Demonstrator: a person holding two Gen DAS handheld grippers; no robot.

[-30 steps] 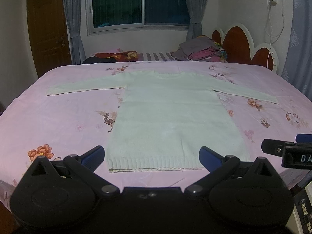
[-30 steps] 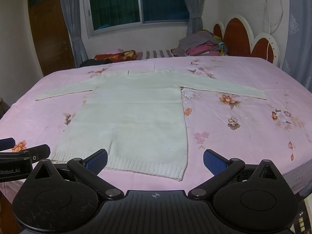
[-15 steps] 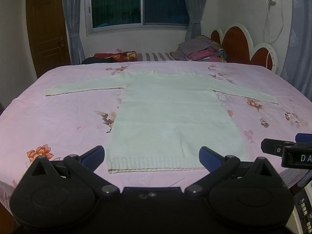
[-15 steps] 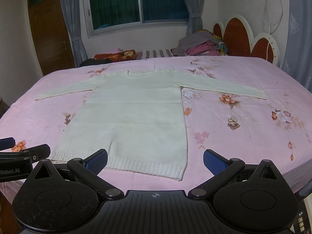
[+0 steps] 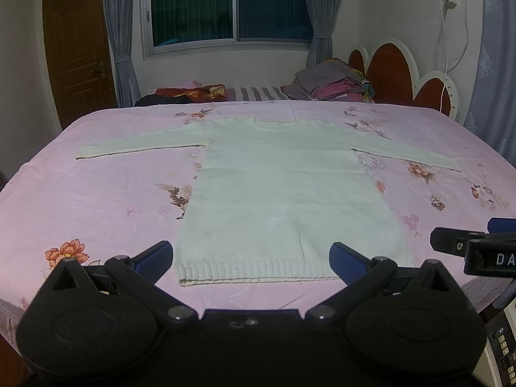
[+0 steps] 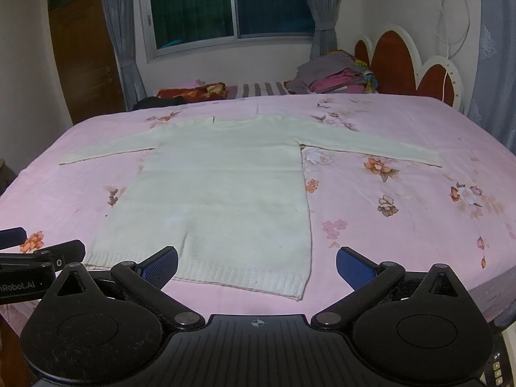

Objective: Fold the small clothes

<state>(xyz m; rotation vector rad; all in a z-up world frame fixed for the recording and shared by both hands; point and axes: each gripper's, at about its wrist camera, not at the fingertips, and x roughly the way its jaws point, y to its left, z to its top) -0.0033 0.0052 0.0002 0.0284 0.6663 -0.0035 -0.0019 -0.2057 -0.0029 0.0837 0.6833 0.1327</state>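
A pale cream long-sleeved knit sweater [image 5: 283, 187] lies flat on the pink flowered bed sheet [image 5: 96, 200], sleeves spread out to both sides, ribbed hem toward me. It also shows in the right wrist view [image 6: 219, 193]. My left gripper [image 5: 251, 259] is open and empty, held just before the hem. My right gripper [image 6: 256, 266] is open and empty, over the hem's right corner. Each gripper shows at the edge of the other's view, the right one [image 5: 477, 248] and the left one [image 6: 38, 258].
A pile of folded clothes [image 5: 332, 80] and dark bedding [image 5: 190, 92] lie at the bed's far side. A red and white headboard [image 5: 403, 74] stands at the right. A window [image 5: 232, 6] and a brown door [image 5: 77, 45] are behind.
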